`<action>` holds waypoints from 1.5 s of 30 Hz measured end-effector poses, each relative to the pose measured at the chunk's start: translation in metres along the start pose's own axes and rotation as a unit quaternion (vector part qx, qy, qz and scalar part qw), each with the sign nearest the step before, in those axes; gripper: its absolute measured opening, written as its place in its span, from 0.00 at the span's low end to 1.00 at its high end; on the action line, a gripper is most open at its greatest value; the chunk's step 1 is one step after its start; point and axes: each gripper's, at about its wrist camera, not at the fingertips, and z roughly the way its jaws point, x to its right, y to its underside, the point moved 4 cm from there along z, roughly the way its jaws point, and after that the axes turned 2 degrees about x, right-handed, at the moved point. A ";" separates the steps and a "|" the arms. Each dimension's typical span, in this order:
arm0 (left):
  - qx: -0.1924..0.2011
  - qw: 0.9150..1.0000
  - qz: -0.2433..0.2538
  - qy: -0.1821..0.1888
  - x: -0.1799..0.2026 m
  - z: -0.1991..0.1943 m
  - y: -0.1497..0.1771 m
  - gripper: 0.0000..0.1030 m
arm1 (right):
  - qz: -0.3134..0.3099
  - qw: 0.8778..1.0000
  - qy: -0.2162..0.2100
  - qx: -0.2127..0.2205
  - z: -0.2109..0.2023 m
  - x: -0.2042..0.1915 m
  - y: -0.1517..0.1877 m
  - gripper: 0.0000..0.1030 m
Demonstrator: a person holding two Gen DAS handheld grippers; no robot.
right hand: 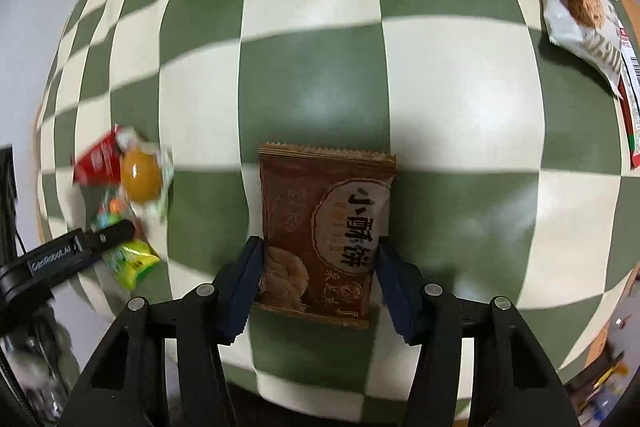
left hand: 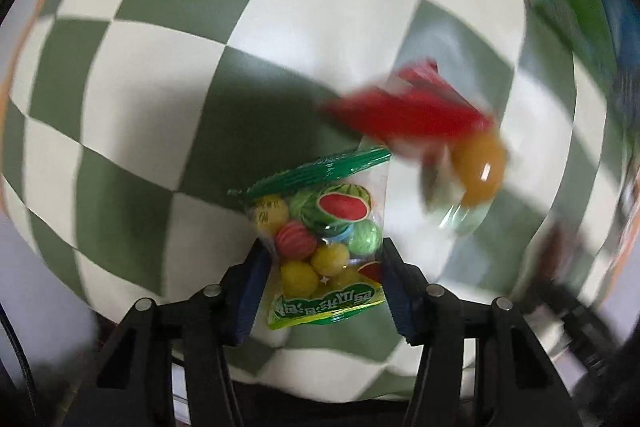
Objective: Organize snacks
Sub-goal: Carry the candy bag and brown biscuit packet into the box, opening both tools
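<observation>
Right wrist: fingers point(right hand: 318, 275) clamp brown biscuit packet point(right hand: 326, 227) — left fingers point(left hand: 324, 279) clamp fruit-candy bag point(left hand: 320, 247).

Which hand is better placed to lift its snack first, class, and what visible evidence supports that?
Probably the right. The right gripper brackets the brown biscuit packet squarely, flat on the checked cloth. The left gripper also brackets its fruit candy bag, but a red-topped jelly cup lies close beside it.

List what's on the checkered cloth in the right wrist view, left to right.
Left gripper over the fruit candy bag → red packet with an orange jelly → brown pastry packet between the right gripper fingers → white cookie bag at the far right.
</observation>
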 end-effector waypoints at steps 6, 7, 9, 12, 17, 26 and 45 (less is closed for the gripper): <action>-0.010 1.000 0.008 -0.006 -0.007 0.011 0.014 0.50 | -0.035 0.999 0.011 -0.015 0.002 0.000 0.027 0.57; -0.013 1.000 -0.003 -0.001 -0.009 0.013 0.013 0.51 | -0.030 0.999 0.008 -0.014 0.003 0.000 0.027 0.57; -0.014 0.999 -0.027 0.010 -0.013 0.015 0.011 0.52 | -0.011 1.000 -0.001 -0.015 0.006 0.005 0.027 0.59; -0.015 0.998 -0.053 0.023 -0.019 0.017 0.011 0.53 | 0.015 1.000 -0.013 -0.016 0.010 0.007 0.023 0.60; -0.012 0.997 -0.064 0.028 -0.038 0.019 0.013 0.53 | 0.027 1.000 -0.007 -0.011 0.014 0.010 0.020 0.61; -0.002 1.000 -0.021 0.009 -0.004 0.006 0.033 0.48 | 0.024 1.000 0.005 0.006 0.008 0.011 0.015 0.58; 0.120 0.967 0.168 0.148 0.194 -0.180 -0.042 0.48 | 0.005 0.982 -0.093 0.165 -0.186 0.058 -0.044 0.58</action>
